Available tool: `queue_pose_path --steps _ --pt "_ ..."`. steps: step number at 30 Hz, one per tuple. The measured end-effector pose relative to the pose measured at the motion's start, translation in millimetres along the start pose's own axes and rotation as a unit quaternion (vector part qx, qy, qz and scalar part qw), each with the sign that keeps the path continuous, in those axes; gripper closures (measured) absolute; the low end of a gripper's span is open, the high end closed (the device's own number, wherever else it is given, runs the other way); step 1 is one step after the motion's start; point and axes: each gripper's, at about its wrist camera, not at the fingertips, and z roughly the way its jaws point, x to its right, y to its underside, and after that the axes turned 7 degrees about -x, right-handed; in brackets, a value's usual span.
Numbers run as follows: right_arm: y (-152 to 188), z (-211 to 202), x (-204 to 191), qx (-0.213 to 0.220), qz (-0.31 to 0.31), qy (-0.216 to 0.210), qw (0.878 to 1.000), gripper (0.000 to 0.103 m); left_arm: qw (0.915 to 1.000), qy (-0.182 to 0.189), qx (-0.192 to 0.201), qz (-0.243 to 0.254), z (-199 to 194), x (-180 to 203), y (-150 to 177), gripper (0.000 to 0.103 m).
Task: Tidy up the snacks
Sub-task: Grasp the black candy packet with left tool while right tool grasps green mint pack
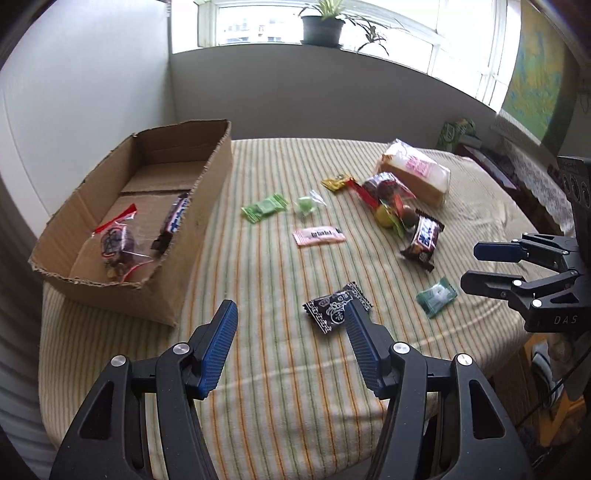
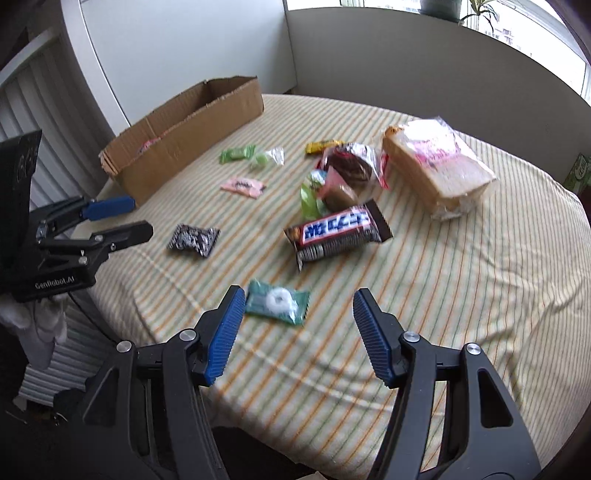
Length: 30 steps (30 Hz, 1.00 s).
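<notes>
A cardboard box [image 1: 207,173] at the table's left holds a clear bag of dark snacks [image 1: 116,240] and a chocolate bar [image 1: 173,221]. Loose snacks lie on the striped cloth: a black patterned packet [image 1: 334,308], a teal mint packet [image 2: 277,301], a brown chocolate bar [image 2: 338,232], a pink packet [image 1: 318,235], green candies [image 1: 264,208] and a bagged bread loaf [image 2: 439,166]. My left gripper [image 1: 291,325] is open above the cloth, its right finger beside the black packet. My right gripper [image 2: 299,314] is open over the teal mint packet.
A pile of mixed wrapped sweets [image 2: 332,181] sits mid-table beside the loaf. A yellow packet [image 2: 321,146] lies behind it. The table's round front edge [image 2: 155,325] drops off near both grippers. A potted plant [image 1: 321,22] stands on the windowsill.
</notes>
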Motion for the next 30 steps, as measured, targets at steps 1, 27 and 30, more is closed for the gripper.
queue_pose_path --steps 1,27,30 --pt "2.7 2.2 0.0 -0.005 -0.006 0.000 1.000 0.043 1.0000 -0.001 -0.006 0.005 4.2 2.1 0.2 0.043" --pt "-15.6 35.7 -22.4 -0.008 -0.088 0.033 0.996 0.064 0.9971 -0.003 -0.043 0.063 55.1 26.6 -24.1 0.058" --pt "-14.9 34.3 -19.2 -0.008 -0.078 0.028 0.997 0.070 0.9972 0.001 -0.042 0.061 54.8 26.0 -24.1 0.066"
